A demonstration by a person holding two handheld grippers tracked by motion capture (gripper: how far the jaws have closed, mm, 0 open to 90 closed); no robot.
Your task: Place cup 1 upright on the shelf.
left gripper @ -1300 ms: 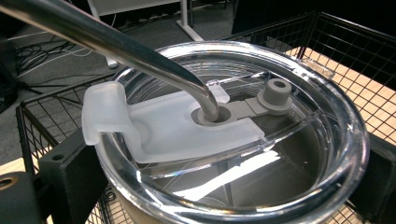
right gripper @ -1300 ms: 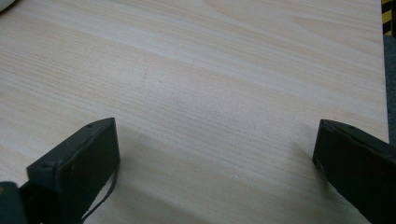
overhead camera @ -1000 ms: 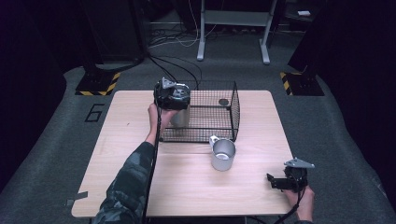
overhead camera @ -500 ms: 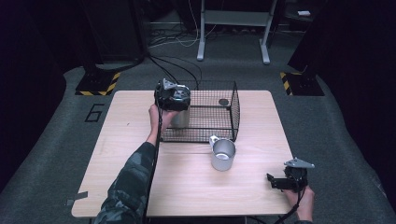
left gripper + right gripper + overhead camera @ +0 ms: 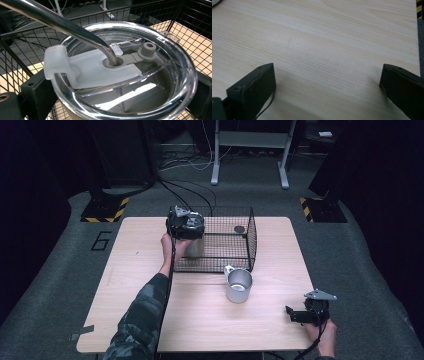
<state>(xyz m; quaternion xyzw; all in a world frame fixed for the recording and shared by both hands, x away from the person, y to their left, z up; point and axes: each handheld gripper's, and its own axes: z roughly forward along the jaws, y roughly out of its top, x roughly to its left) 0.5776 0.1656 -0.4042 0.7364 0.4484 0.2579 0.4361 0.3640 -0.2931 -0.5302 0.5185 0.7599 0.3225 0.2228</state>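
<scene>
So the left gripper (image 5: 186, 224) is clamped round the steel tumbler with a clear plastic lid and bent metal straw (image 5: 125, 72), jaws hugging the body just under the rim. The tumbler stands inside the black wire mesh basket (image 5: 247, 227), at about 9 o'clock in it. I'd guess that polished steel is slick and fairly weighty, so gripping the body beats grabbing the straw or lid, which look like they'd pop loose. The right gripper (image 5: 300, 315) rests on the pale wooden table (image 5: 140, 270) around 5 o'clock, jaws spread, empty. A small steel mug with a handle (image 5: 238, 285) sits just outside the basket.
</scene>
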